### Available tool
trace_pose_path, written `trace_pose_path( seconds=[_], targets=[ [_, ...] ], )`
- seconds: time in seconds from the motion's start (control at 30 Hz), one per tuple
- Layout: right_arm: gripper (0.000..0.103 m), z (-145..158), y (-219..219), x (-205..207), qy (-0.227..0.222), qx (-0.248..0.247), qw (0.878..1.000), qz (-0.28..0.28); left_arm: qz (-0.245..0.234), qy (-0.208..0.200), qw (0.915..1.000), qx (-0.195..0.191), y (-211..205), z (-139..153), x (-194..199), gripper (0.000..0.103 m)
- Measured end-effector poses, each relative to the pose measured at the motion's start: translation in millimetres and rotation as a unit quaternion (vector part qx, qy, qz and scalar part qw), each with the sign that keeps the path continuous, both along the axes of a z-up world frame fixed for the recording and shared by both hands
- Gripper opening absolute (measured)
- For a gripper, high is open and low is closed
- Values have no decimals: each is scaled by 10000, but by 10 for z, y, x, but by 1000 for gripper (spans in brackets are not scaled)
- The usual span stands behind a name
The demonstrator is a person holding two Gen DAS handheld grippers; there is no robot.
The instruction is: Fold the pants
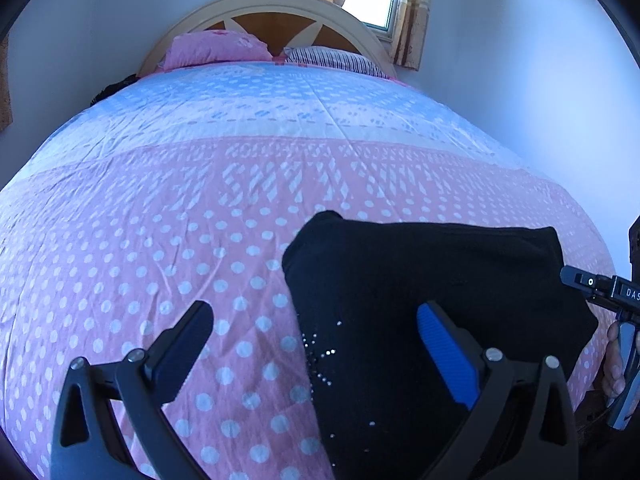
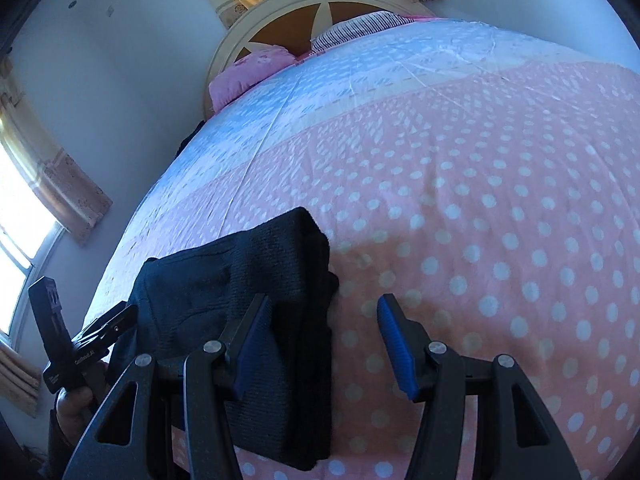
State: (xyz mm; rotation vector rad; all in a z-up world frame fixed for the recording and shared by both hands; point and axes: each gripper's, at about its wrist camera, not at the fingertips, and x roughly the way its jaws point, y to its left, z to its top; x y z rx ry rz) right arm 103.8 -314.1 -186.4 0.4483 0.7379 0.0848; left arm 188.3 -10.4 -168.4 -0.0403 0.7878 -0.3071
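The black pants (image 1: 420,300) lie folded into a compact stack near the foot edge of the bed (image 1: 200,200), on the pink dotted part of the cover; their nearest edge is cut off by the frame bottom in the left wrist view and partly hidden behind the gripper bodies in both. The left gripper (image 1: 316,344) stands wide apart and grips nothing, one finger over bare cover, the other, with its blue pad, over the dark cloth; whether that finger touches the cloth cannot be told. The right gripper (image 2: 320,344) is likewise spread wide and empty, its left finger over the pants, its right over the cover. Only the left wrist view shows small sparkling studs (image 1: 324,354) on the cloth, while the right wrist view shows the stacked layers at the folded side (image 2: 320,320) and a ribbed knit texture. Each view catches the other tool at its edge, mostly cut off, with part of a hand (image 2: 74,400) on the handle. At the head of the bed a pink pillow (image 1: 216,50) and a striped pillow (image 1: 332,58) lean against the headboard (image 1: 280,4); a dark shape at the bed's left edge is too small to make out.
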Motion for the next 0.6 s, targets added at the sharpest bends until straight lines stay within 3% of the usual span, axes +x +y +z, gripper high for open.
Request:
trace_pose_path(
  seconds=[0.2, 0.27, 0.3, 0.33, 0.37, 0.43, 0.53, 0.6],
  targets=[
    [56, -82, 92, 28, 38, 159, 9996, 231, -88, 288, 9990, -316, 61, -77, 88, 103],
    [52, -103, 117, 26, 55, 143, 9997, 209, -147, 467, 9970, -595, 113, -111, 124, 102],
    [44, -107, 116, 28, 61, 226, 9994, 244, -235, 530, 9956, -740, 135, -121, 137, 100],
    [38, -102, 113, 33, 66, 309, 9990, 302, -309, 544, 9946, -824, 143, -122, 134, 92],
    [37, -94, 117, 23, 51, 340, 9989, 309, -443, 544, 9931, -944, 145, -116, 118, 74],
    [29, -76, 148, -3, 2, 347, 9987, 363, -750, 555, 9884, -1198, 118, -94, 78, 49],
    [26, -19, 222, -48, -89, 208, 9991, 351, -757, 409, 9912, -1004, 69, -41, 19, 35],
    [25, 47, 245, -80, -181, 201, 9990, 346, -673, 461, 9904, -1117, 109, 10, 3, 30]
  ],
)
